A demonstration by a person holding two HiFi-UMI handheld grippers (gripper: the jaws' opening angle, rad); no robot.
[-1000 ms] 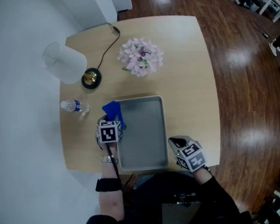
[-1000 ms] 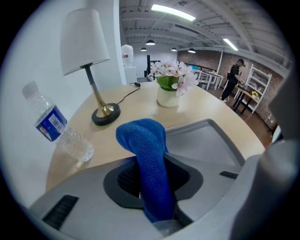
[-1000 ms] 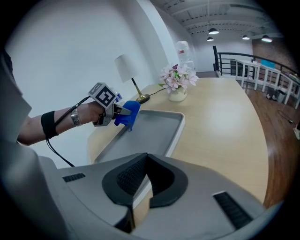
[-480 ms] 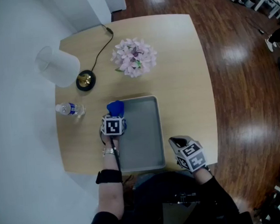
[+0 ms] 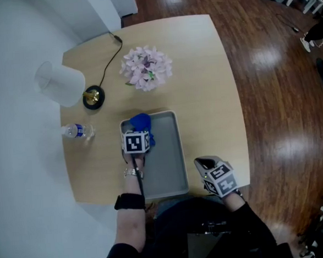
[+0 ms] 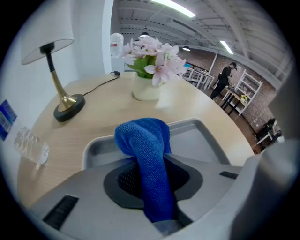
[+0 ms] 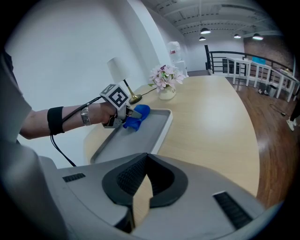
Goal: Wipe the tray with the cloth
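Across the middle of the head view, a pale wooden table (image 5: 202, 84); on its lower centre, a grey tray (image 5: 172, 163), long side running up the frame, floor mostly bare; at upper left, a white-shaded lamp (image 5: 60, 83) on a brass base, cord trailing toward the table's top edge; just right of it, at upper centre, a pot of pink flowers (image 5: 146, 67); both well apart from the tray.

To the lower right of the tray, at the table's near edge, the right gripper (image 7: 140, 187); jaws drawn together with nothing between them, only bare tabletop beyond; idle, judging by its place off the tray.

Over the tray's upper left corner, the left gripper (image 6: 154, 185); jaws narrow and clamped on the blue cloth (image 6: 143, 140), pinched as a thick fold; free end bunched ahead of the tips and apparently resting on the tray floor close to the far rim.

Left of the tray, near the left table edge, a small clear water bottle (image 5: 76, 130) lying on its side.

Progress, as a judgement: cloth in the grip and inside the tray, so the fetching part done; wiping seemingly at its start, or at one end of a stroke, in that corner; no stains or wet streaks visible anywhere, so no telling which areas are already covered; probably left: passes down the tray's length toward the lower edge and across to the right rim.
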